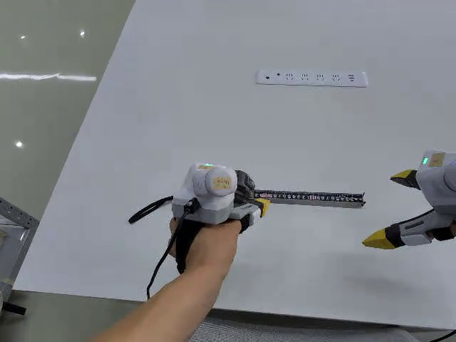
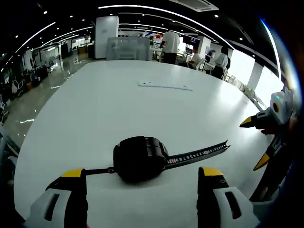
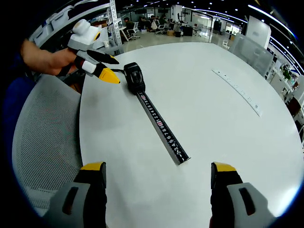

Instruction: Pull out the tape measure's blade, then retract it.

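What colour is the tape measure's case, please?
Black case, clearest in the left gripper view.

In the head view, the left gripper [image 1: 255,201] hides most of the tape measure [image 1: 244,185]; we see just a dark sliver of its case at the gripper's 2 o'clock. The right gripper [image 1: 388,208] is cut off by the picture's edge at 3 o'clock. On the blade [image 1: 310,197] the numerals are too small for us to read there.
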### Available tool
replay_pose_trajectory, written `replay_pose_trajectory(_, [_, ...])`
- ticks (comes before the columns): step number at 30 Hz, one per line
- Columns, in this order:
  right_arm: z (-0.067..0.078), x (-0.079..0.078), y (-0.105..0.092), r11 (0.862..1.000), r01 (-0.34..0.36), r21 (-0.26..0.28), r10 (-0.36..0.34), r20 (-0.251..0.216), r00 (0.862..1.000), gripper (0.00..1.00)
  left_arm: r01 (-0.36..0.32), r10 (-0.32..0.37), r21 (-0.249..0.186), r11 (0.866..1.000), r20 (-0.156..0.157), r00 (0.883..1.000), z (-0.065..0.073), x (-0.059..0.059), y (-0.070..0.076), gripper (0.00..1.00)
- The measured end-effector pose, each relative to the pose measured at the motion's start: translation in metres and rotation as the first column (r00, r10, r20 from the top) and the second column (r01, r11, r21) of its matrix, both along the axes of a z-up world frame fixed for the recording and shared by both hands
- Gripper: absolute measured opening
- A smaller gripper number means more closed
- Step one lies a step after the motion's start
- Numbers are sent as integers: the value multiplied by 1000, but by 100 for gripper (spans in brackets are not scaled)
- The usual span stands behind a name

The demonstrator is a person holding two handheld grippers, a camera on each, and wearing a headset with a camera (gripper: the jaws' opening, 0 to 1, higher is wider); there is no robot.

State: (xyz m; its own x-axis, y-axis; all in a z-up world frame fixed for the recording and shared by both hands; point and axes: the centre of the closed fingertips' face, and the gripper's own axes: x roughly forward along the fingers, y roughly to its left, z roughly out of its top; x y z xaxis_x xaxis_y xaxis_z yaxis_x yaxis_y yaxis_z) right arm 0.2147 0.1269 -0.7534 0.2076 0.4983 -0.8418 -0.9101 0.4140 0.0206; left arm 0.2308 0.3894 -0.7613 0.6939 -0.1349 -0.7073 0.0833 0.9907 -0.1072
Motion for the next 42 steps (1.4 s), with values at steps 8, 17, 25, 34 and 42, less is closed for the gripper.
replay_pose_trajectory(8, [-23, 17, -2, 995, -87, -40, 86, -18, 996, 81, -44, 44, -26, 999, -22, 999, -11, 10, 1, 92])
replay_pose_trajectory(17, [-44, 26, -5, 983, -167, -76, 163, -50, 985, 73, -60, 60, -26, 998, -27, 998, -20, 22, -1, 89])
replay_pose_trajectory(25, [-55, 30, -5, 969, -229, -90, 223, -75, 972, 65, -79, 79, -16, 997, -23, 997, -24, 28, 1, 83])
replay_pose_trajectory(34, [-59, 36, 0, 941, -327, -88, 321, -73, 944, 49, -94, 93, -18, 995, -21, 995, -27, 32, 3, 82])
replay_pose_trajectory(42, [-67, 40, -4, 908, -404, -115, 396, -82, 914, 34, -106, 106, -18, 994, -20, 994, -29, 35, 5, 80])
